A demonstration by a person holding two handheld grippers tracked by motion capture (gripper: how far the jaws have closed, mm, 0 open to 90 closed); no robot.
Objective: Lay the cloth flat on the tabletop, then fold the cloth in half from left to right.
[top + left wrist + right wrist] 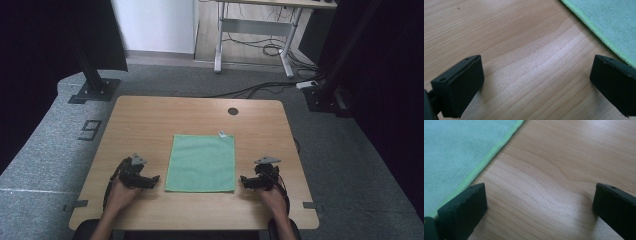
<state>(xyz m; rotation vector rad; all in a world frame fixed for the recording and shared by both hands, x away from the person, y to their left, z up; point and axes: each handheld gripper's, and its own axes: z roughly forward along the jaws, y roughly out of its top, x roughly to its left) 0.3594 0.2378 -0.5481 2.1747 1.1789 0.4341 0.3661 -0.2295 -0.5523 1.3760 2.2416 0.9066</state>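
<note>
Beside green cloth (pixel 201 162) | left tool (pixel 156 179), right tool (pixel 243 180) agape | table (pixel 150 115)

The left hand-held gripper (pixel 156 179) points inward, jaws spread wide with nothing between them. The right hand-held gripper (pixel 243 180) mirrors it, jaws also wide and empty. Both forearms enter from below, hands (pixel 120 194) low.

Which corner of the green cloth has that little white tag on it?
The far right corner of the green cloth, away from the person: a white tag sticks out there. The other three corners are plain.
</note>
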